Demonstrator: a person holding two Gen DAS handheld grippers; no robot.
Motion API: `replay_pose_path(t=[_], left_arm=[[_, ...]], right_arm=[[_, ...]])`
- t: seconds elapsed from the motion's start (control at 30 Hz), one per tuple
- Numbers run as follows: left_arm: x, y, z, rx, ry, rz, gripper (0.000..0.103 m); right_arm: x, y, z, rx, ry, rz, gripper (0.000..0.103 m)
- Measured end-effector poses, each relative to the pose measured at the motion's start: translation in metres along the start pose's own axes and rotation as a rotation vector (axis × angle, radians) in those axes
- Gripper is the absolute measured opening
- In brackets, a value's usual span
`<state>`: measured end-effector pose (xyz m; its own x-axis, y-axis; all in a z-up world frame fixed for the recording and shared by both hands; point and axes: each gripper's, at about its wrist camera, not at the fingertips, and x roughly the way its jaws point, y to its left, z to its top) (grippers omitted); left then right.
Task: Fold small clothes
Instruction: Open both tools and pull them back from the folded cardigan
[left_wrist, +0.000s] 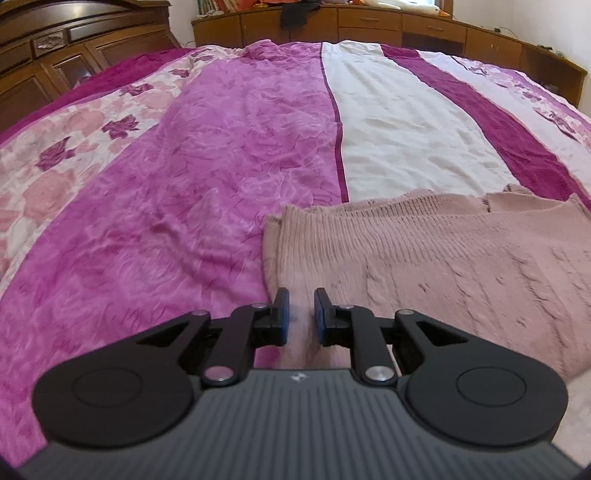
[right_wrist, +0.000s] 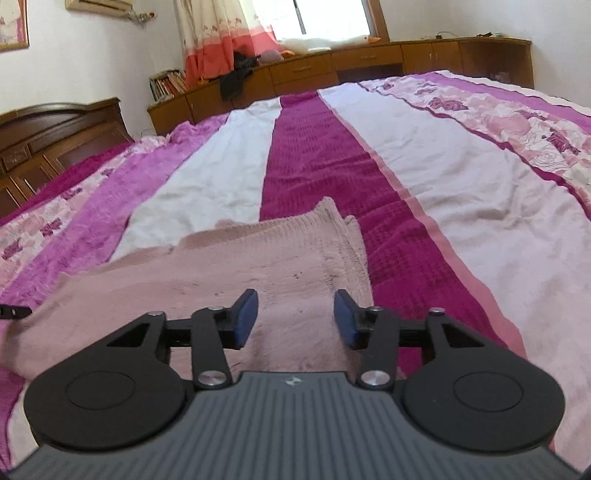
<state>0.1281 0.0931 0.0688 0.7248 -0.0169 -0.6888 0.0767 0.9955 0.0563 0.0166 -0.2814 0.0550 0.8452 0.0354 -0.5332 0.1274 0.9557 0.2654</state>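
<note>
A pink knitted sweater lies flat on the bed, its ribbed hem toward the far side. My left gripper sits at the sweater's near left edge. Its blue pads stand a narrow gap apart with a ridge of pink knit pinched between them. In the right wrist view the same sweater spreads to the left. My right gripper is over its near right corner, open, with its pads wide apart and the fabric lying loose beneath them. A black part at the left edge looks like the other gripper.
The striped magenta, white and floral bedspread covers the whole bed. A dark wooden headboard stands at the left. Low wooden cabinets with books, dark clothing and soft toys line the far wall under a window.
</note>
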Motion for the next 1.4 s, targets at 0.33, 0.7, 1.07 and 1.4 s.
replay_pose_path(t=[0.33,0.7,1.07,1.4], left_arm=[[-0.042,-0.009,-0.022,-0.068,0.024,-0.009,0.051],[-0.066,-0.015,-0.05,-0.158,0.067,-0.018,0.051],[-0.065,-0.022,-0.068,-0.167,0.124,0.014,0.051],[-0.065,-0.037,-0.066,-0.138,0.14,0.024,0.051]], right_arm=[[-0.042,0.007,-0.011,0.046,-0.019,0.017,0.058],[-0.051,-0.01,-0.033,0.123,0.038,-0.009,0.058],[-0.038,-0.048,-0.037,0.29,0.092,0.036,0.059],[-0.012,-0.078,-0.022,0.401,0.118,0.148,0.059]])
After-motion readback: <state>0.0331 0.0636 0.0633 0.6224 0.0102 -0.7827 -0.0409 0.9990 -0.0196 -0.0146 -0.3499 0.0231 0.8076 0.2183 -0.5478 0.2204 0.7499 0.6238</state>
